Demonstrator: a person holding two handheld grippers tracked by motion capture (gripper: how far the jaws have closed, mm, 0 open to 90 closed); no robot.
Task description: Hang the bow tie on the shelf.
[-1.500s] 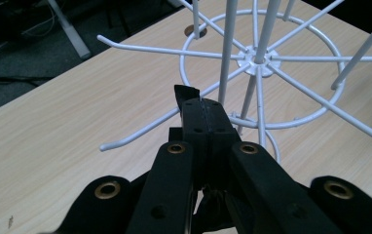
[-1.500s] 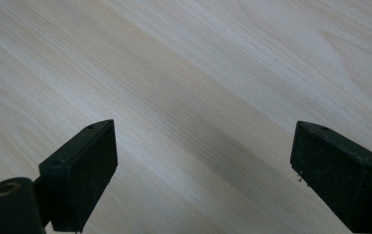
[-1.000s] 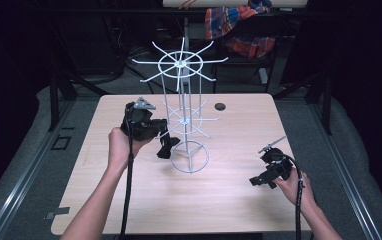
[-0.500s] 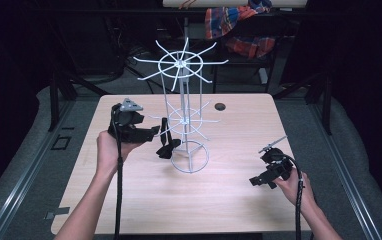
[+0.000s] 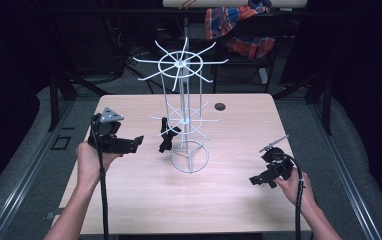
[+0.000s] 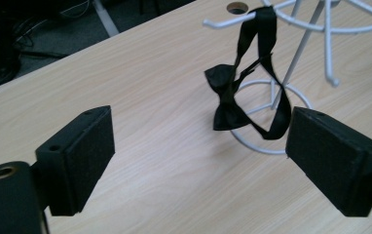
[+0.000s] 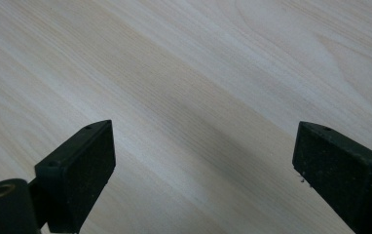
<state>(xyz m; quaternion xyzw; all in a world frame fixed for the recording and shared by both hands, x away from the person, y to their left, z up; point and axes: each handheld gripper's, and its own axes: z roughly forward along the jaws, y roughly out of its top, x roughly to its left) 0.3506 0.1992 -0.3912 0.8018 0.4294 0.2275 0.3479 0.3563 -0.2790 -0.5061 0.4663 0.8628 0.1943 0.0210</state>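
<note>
Dark room, grey floor [image 5: 24,165], plaid cloth [image 5: 239,27]

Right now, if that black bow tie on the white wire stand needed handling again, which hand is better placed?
Probably the left. The left gripper faces the bow tie, jaws open, close beside it. The right gripper sits farther off, beyond the stand.

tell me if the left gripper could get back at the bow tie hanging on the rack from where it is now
Probably yes. The left gripper has just opened its jaws, nothing between them, and faces the bow tie across bare table. The white wire rack stands behind the tie, not in the way.
</note>
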